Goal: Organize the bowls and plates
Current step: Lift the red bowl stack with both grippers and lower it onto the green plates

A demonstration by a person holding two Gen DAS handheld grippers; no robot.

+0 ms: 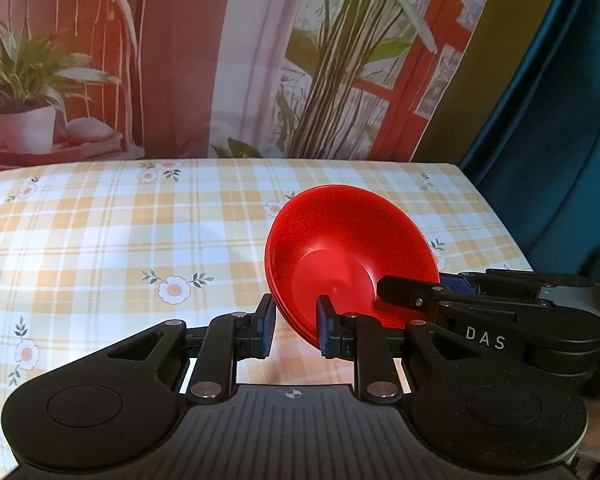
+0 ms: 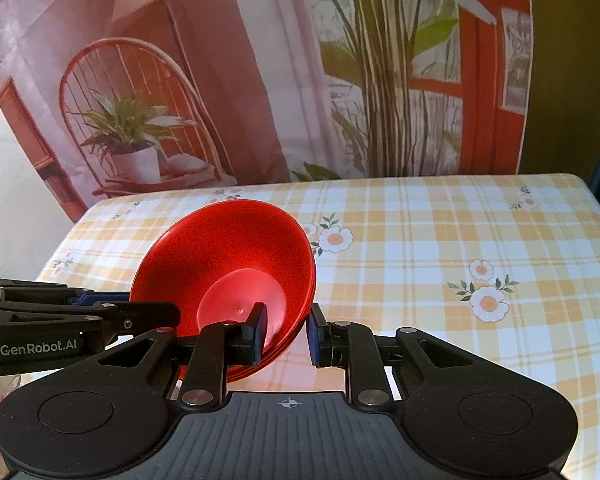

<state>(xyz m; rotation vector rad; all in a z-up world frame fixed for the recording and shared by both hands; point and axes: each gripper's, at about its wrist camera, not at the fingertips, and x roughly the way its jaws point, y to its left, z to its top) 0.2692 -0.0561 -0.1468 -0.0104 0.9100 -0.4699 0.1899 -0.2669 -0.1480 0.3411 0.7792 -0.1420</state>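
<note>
Both grippers — left gripper point(image 1: 296, 326), right gripper point(image 2: 286, 334) — are clamping opposite rims of a nested stack of glossy red plastic bowls point(image 1: 348, 248), holding it tilted above the yellow-checked floral tablecloth point(image 1: 100, 240). Stacking looks done — setting down is pending.
</note>
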